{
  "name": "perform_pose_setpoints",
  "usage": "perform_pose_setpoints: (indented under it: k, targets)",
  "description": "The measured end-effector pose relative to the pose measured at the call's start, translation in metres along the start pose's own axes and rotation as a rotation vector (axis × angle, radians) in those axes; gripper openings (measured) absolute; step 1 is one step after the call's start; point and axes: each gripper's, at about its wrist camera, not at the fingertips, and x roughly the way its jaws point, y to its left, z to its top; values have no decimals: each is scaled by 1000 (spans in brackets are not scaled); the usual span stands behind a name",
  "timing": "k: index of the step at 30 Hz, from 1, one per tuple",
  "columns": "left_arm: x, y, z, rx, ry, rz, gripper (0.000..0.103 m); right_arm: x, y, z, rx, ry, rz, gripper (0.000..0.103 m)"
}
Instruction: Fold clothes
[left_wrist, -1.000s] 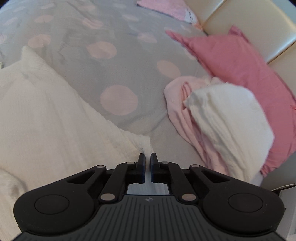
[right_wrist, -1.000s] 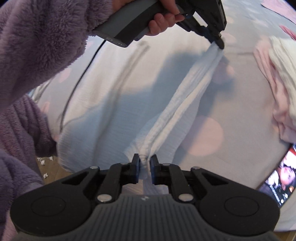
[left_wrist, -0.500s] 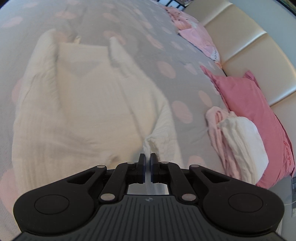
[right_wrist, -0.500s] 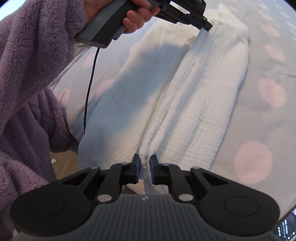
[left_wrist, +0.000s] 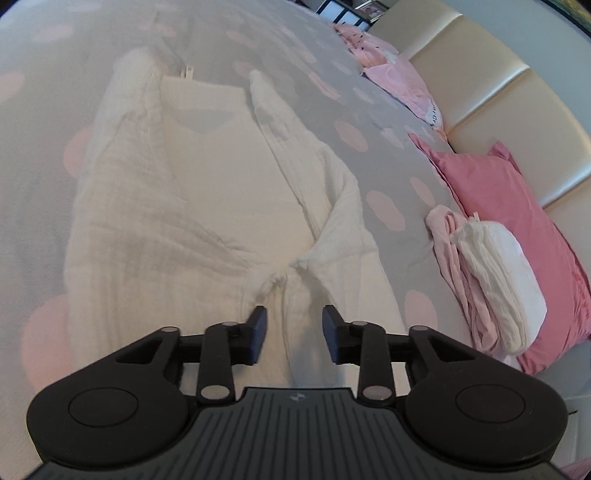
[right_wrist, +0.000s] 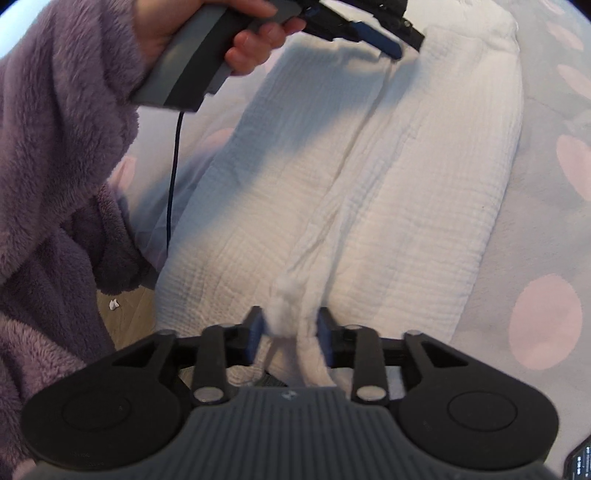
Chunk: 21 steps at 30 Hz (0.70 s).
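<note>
Across the bed (left_wrist: 303, 62), with its grey cover dotted in pale pink, the white textured garment (left_wrist: 207, 192) lies spread lengthwise, one long side already turned in over the middle so that a folded edge runs down its centre. Beyond it, near the cream headboard (left_wrist: 480, 74), sit a pink pillow (left_wrist: 498, 206) and a small stack of folded clothes (left_wrist: 491, 280), pink under white. A person's purple fleece sleeve (right_wrist: 62, 122) fills the left of the right wrist view.

The left tool (left_wrist: 293, 325) hangs over the far end of that folded edge with its jaws opening; nothing sits between them, and the puckered corner of cloth lies just ahead on the garment. The right tool (right_wrist: 291, 328) is at the near end, its jaws also opening; a bunched ridge of cloth still stands between them, and I judge the pads no longer pinch it.

The step in hand looks like letting go after laying the side panel over. To do it well, both tools should open fully and lift straight off so the pads do not drag the edge back. The puckers at both ends want smoothing flat before the opposite side is brought in, otherwise the next fold will sit crooked.
</note>
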Motion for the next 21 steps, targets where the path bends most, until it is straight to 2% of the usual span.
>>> perform_pose_setpoints:
  k: [4, 7, 10, 14, 18, 19, 21]
  targets:
    - [-20, -23, -24, 107, 12, -10, 31, -25, 4, -3, -27, -51, -62, 50]
    - [-30, -41, -46, 162, 47, -54, 31, -45, -7, -11, 1, -115, -82, 52]
    - [-38, -56, -71, 201, 97, -73, 31, -53, -18, -23, -13, -126, -130, 53]
    - [-49, -65, -106, 213, 146, -63, 31, -36, -29, -39, -31, -61, -141, 53]
    - [-57, -63, -132, 163, 178, -70, 31, -17, -34, -52, -68, -8, -153, 53]
    - [-58, -62, -137, 149, 184, -74, 31, -14, -34, -54, -73, -1, -155, 52]
    - [-60, -59, -147, 119, 194, -86, 31, -8, -33, -57, -89, 14, -157, 42]
